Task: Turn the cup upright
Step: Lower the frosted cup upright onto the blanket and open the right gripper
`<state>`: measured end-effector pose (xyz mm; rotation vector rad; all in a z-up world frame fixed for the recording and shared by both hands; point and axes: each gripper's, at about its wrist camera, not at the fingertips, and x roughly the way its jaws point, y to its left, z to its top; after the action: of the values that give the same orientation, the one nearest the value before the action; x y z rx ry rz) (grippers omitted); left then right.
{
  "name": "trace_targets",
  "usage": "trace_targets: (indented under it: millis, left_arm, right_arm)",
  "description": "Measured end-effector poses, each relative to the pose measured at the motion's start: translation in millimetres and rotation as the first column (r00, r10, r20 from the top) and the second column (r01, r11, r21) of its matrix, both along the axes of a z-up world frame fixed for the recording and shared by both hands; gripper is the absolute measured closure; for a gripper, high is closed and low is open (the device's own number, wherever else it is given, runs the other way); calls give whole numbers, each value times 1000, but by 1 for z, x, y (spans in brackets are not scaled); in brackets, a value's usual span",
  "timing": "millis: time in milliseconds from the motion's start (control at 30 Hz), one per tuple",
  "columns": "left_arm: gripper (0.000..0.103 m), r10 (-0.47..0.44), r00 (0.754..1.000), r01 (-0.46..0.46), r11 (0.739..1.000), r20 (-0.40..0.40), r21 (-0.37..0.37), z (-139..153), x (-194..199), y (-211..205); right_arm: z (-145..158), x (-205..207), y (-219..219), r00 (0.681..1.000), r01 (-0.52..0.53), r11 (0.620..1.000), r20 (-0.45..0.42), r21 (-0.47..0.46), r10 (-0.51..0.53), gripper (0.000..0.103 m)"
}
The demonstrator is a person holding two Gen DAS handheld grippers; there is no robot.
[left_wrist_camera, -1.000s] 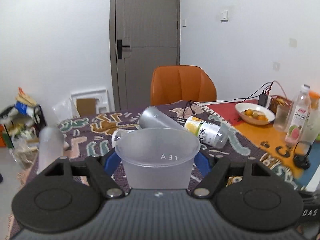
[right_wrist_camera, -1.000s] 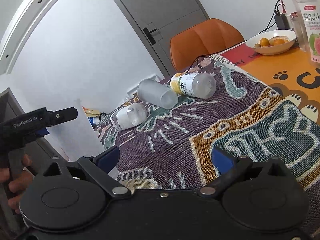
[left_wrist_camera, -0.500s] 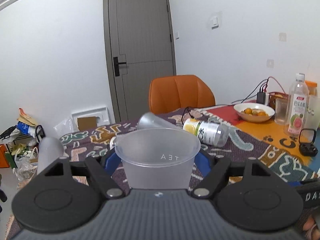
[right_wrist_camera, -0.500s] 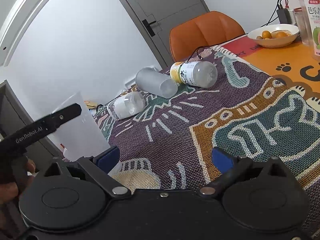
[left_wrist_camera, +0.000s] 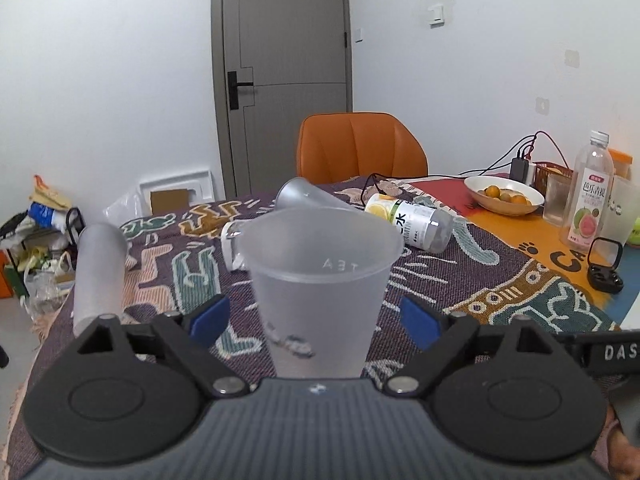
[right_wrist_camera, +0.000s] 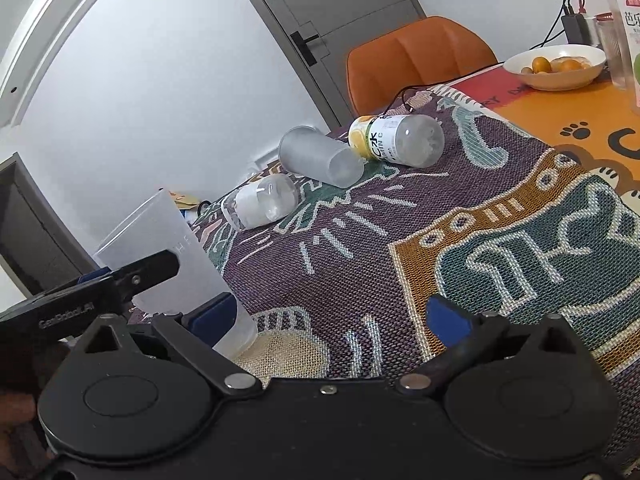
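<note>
A frosted clear plastic cup stands upright, mouth up, on the patterned cloth between the fingers of my left gripper. The blue pads stand apart from the cup's sides, so the gripper is open. The same cup shows in the right wrist view at the left, with the left gripper's black finger in front of it. My right gripper is open and empty above the cloth. A second frosted cup lies on its side farther back.
Two clear bottles lie on the cloth. A frosted tumbler stands at the left edge. A fruit bowl, a juice bottle, an earbud case and an orange chair are to the right and back.
The left gripper has lowered the cup onto the cloth and opened its fingers away from it. The right gripper has stayed open and shifted slightly.
</note>
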<state>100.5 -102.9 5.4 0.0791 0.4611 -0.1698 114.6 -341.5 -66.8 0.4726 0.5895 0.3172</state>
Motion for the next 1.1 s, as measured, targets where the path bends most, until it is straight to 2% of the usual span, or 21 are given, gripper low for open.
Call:
trace_targets:
  millis: [133, 300, 433, 667, 1100]
  left_arm:
    - [8, 2, 1000, -3, 999, -21, -42, 5, -10, 14]
    - [4, 14, 1000, -15, 996, -10, -93, 17, -27, 30]
    - [0, 35, 999, -35, 994, 1, -103, 25, -39, 41]
    - [0, 75, 997, -76, 988, -10, -135, 32, -56, 62]
    - [0, 127, 991, -131, 981, -35, -142, 30, -90, 90]
  right_arm:
    - [4, -1, 0, 1000, -2, 1000, 8, -12, 2, 0]
    - [14, -5, 2, 999, -9, 999, 33, -46, 11, 0]
    - [25, -11, 5, 998, -18, 997, 61, -76, 23, 0]
    - [45, -23, 13, 994, -37, 992, 99, -123, 49, 0]
    - [64, -43, 32, 987, -80, 973, 120, -218, 107, 0]
